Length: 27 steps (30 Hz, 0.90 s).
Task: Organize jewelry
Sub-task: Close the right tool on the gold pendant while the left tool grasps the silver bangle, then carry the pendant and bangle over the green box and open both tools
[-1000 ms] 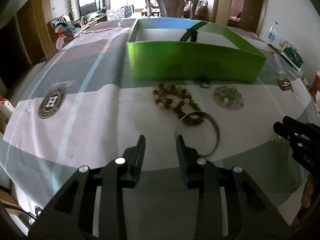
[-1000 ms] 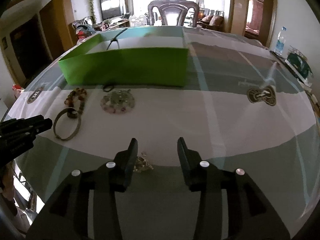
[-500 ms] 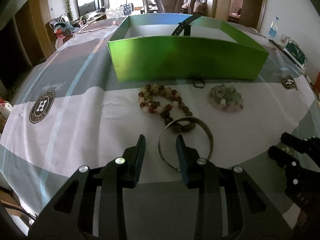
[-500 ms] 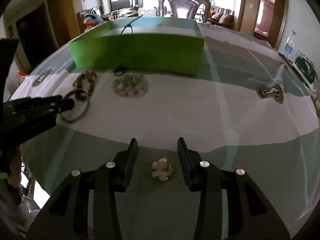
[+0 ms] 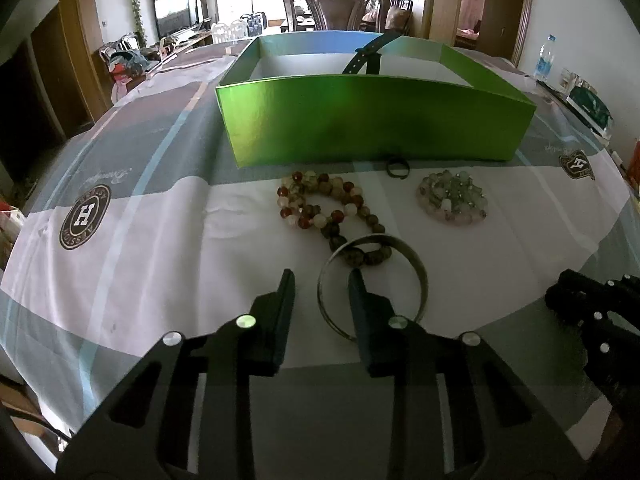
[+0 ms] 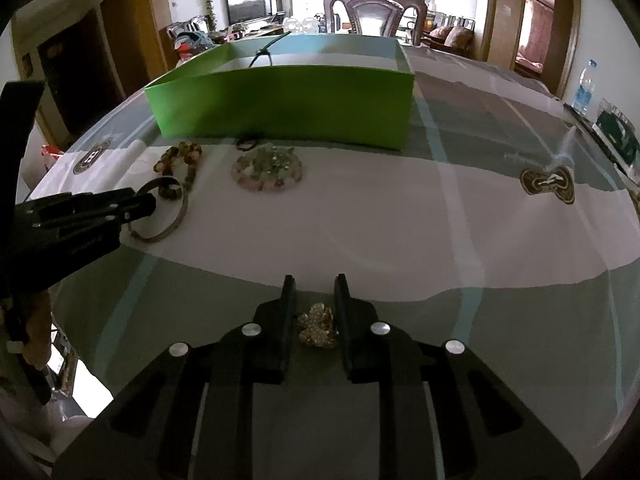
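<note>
A green box [image 5: 372, 120] stands on the table with a dark strap [image 5: 366, 56] hanging over its far wall. In front of it lie a red-brown bead bracelet [image 5: 320, 204], a pale green bead bracelet [image 5: 452, 196], a small dark ring [image 5: 398, 168] and a metal bangle [image 5: 372, 284]. My left gripper [image 5: 321, 280] is open, its jaws astride the bangle's left rim. My right gripper [image 6: 315, 290] has its jaws closed in around a gold flower brooch [image 6: 316, 325] that lies on the table. The left gripper also shows in the right wrist view [image 6: 120, 208].
The table carries a grey and white patterned cloth [image 5: 132, 216]. A water bottle [image 6: 582, 88] and a dark green packet [image 6: 616, 136] stand at the right edge. A wooden chair [image 5: 336, 4] stands behind the box.
My left gripper moved forward to the bangle. My right gripper moved down over the brooch and its jaws narrowed around it.
</note>
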Each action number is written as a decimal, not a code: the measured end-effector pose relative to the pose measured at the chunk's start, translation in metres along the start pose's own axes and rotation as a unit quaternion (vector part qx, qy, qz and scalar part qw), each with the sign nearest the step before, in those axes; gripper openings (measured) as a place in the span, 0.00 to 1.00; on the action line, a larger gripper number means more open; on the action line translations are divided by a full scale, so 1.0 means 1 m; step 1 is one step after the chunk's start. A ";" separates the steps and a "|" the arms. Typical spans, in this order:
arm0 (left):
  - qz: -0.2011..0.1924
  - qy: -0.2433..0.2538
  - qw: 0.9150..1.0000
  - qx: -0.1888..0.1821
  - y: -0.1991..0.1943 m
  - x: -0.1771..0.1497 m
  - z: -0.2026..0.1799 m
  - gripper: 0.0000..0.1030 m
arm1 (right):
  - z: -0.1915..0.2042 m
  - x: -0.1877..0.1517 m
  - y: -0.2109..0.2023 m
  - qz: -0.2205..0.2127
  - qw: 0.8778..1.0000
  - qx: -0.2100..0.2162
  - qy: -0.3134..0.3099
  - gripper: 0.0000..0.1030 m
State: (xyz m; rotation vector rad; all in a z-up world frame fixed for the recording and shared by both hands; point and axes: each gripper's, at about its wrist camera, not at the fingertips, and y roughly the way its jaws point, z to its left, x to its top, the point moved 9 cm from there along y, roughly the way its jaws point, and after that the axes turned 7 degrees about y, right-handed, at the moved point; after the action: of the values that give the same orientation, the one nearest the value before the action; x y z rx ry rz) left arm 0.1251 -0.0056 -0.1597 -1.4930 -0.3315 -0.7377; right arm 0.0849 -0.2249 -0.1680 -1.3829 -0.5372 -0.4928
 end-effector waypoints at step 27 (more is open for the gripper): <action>-0.023 -0.014 1.000 -0.012 -0.020 0.008 0.004 0.05 | 0.006 0.013 -0.002 -0.007 1.000 -0.014 -0.009 0.19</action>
State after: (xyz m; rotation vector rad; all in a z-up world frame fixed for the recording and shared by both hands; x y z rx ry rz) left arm 0.1193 -0.0023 -0.1384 -1.5231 -0.3810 -0.7608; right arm 0.0930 -0.2196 -0.1578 -1.4123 -0.5560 -0.5020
